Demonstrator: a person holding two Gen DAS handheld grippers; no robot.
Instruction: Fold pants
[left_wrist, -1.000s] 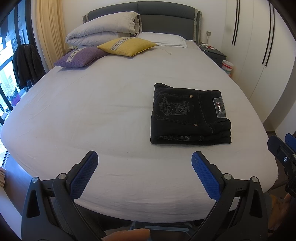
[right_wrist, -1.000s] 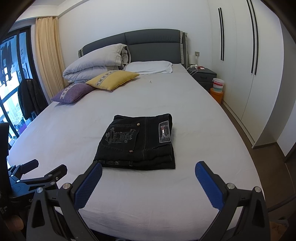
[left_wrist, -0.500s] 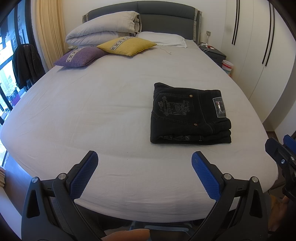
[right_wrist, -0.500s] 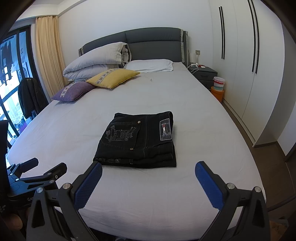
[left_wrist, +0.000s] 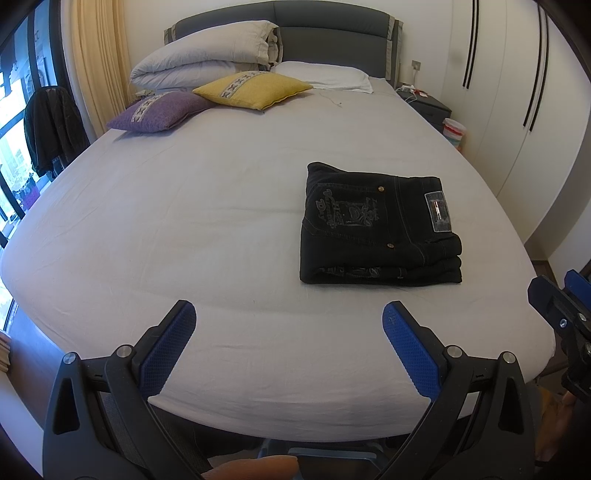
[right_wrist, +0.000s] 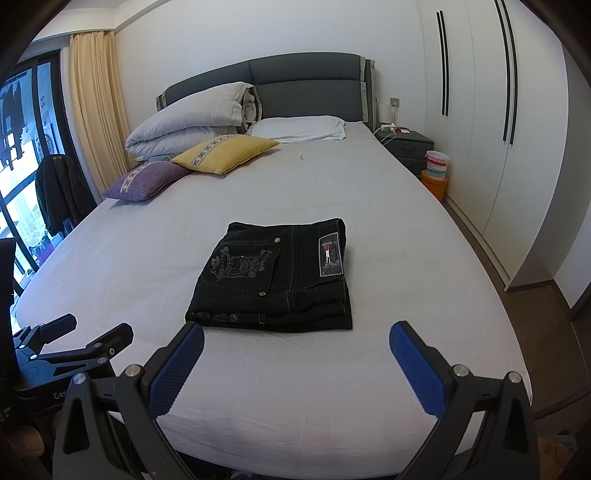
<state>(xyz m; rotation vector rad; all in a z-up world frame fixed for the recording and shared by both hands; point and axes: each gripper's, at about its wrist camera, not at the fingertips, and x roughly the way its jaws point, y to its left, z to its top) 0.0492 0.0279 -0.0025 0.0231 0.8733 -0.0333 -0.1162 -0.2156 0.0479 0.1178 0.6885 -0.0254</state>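
Black pants (left_wrist: 376, 225) (right_wrist: 280, 280) lie folded into a compact rectangle on the white bed sheet (left_wrist: 184, 221) (right_wrist: 332, 199), back pocket embroidery and waist label facing up. My left gripper (left_wrist: 288, 314) is open near the foot of the bed, well short of the pants, which lie ahead to its right. My right gripper (right_wrist: 295, 336) is open too, held back just in front of the near edge of the pants, nothing between its blue pads. Each gripper appears at the edge of the other's view.
A yellow cushion (left_wrist: 255, 88), a purple cushion (left_wrist: 162, 114), a folded duvet (left_wrist: 207, 62) and a white pillow (right_wrist: 299, 127) sit at the headboard. A nightstand (right_wrist: 404, 146) and bins (right_wrist: 436, 170) stand right of the bed, by wardrobe doors. A dark jacket (right_wrist: 59, 192) hangs at the left window.
The right gripper's view has tilted a little, so the pants sit slightly lower in it. The left gripper has barely moved. The pants stay still.
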